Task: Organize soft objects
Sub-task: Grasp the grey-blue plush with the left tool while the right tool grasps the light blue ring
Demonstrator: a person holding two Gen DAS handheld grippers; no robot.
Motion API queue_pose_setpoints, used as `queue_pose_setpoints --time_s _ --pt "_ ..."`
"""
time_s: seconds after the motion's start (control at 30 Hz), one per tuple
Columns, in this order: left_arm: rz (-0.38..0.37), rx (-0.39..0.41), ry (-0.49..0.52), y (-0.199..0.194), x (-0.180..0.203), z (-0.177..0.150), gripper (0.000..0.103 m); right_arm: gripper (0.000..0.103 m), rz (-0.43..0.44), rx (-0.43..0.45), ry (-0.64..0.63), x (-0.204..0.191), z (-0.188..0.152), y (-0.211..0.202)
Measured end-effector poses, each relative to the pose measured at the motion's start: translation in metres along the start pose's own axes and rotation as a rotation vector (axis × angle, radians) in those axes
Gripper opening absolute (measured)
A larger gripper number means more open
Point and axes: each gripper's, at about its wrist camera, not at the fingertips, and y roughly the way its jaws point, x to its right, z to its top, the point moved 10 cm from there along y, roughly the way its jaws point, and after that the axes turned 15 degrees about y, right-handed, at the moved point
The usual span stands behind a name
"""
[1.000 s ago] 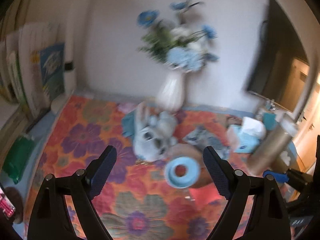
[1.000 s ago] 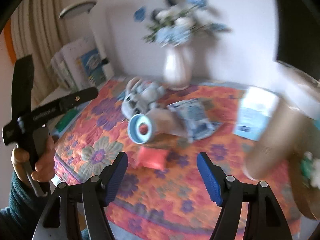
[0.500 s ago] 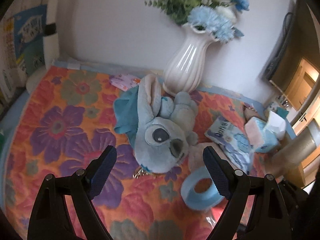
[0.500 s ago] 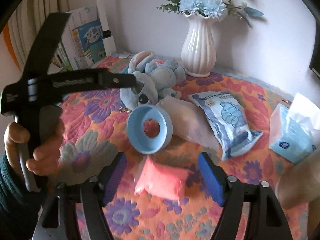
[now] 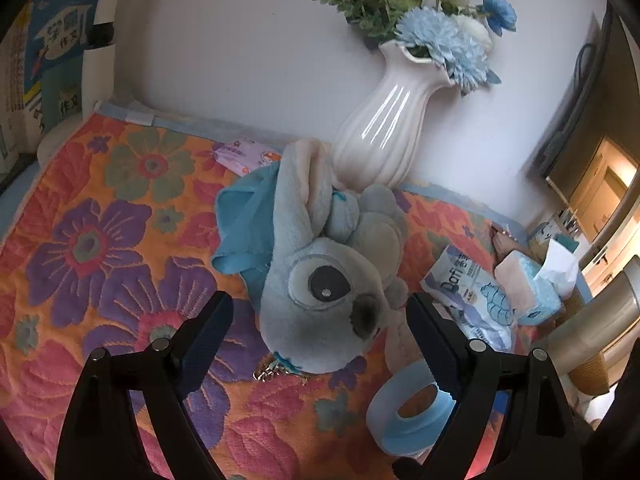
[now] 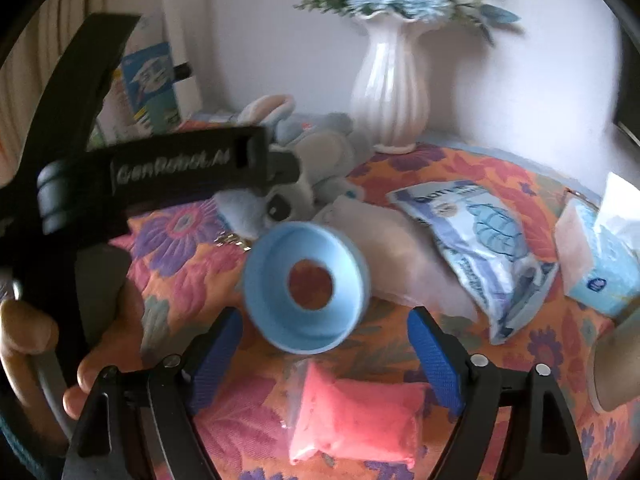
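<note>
— Both grippers have come lower; the plush toy (image 5: 320,276) looks bigger now. Where is it?
— On the flowered cloth (image 5: 92,240), between the wide-apart left gripper (image 5: 320,320) jaws, untouched. The right gripper (image 6: 324,344) is opening over the pink packet (image 6: 356,420)

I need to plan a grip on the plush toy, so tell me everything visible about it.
The plush toy is pale blue-grey and fuzzy, with one big stitched eye, a dark nose, and a long ear lined in cream. It lies slumped on its side on the floral quilt, close in front of the white vase, with a brighter blue cloth bunched against its back. A small metal chain shows at its lower edge. No tongs touch it.
</note>
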Motion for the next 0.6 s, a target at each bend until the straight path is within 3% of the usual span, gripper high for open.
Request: queue_pose_setpoints --time_s 0.17,0.27,0.4,0.43,0.57,0.6 --pt "0.018 0.003 0.004 0.001 -0.001 0.001 0.087 0.089 0.018 -0.008 -0.019 -0.011 0.000 0.003" --pt "0.022 -0.007 -0.014 0.003 -0.005 -0.001 0.087 0.089 -0.033 -0.014 -0.042 -0.012 -0.002 0.009" --pt "0.035 -0.011 0.006 0.004 -0.005 -0.001 0.086 0.089 0.001 -0.022 -0.003 -0.007 0.000 0.009" --pt "0.034 -0.009 0.013 0.004 -0.004 0.000 0.086 0.086 0.009 -0.021 0.000 -0.007 0.000 0.009" --pt "0.012 -0.018 0.035 0.007 0.001 -0.001 0.057 0.057 0.056 -0.049 -0.017 -0.015 -0.003 0.013" --pt "0.015 -0.015 0.048 0.006 0.002 -0.001 0.057 0.055 0.052 -0.037 -0.024 -0.016 -0.002 0.012"
